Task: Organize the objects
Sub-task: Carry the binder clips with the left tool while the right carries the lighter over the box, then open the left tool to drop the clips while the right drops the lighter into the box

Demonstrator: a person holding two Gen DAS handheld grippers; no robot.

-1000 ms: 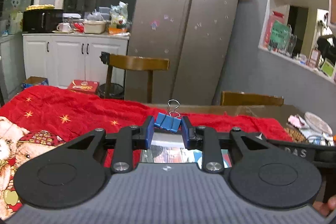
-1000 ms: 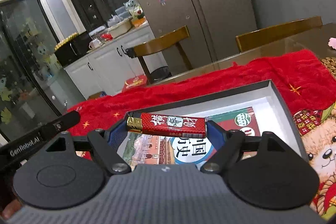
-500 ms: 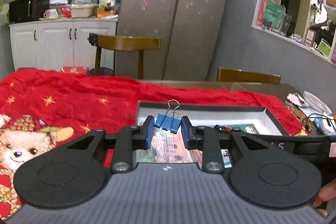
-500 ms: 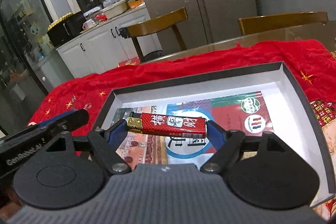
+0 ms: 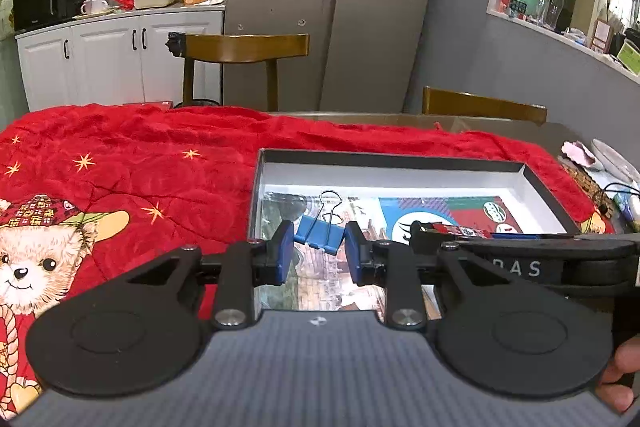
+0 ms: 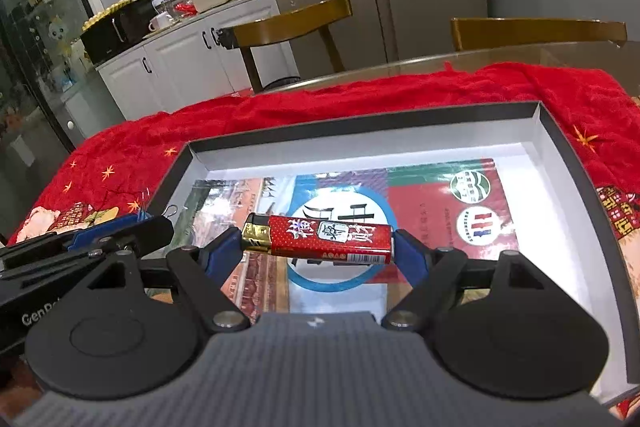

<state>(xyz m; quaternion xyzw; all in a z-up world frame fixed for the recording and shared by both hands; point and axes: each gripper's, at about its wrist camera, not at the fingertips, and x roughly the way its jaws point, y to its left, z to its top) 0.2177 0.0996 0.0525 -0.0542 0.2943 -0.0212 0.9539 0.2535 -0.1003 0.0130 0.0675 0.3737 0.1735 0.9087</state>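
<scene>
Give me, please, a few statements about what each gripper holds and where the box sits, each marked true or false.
1. The left gripper holds a blue binder clip between its fingers. True.
2. The right gripper holds a green marker. False: it grips a red lighter by its two ends, lying crosswise.
3. The open box sits on a red blanket. True.
4. The box has nothing inside. False: a printed sheet covers its floor.
5. Both grippers are over the box. True.
6. The lighter's metal cap points to the right in the right wrist view. False: it points left.
</scene>
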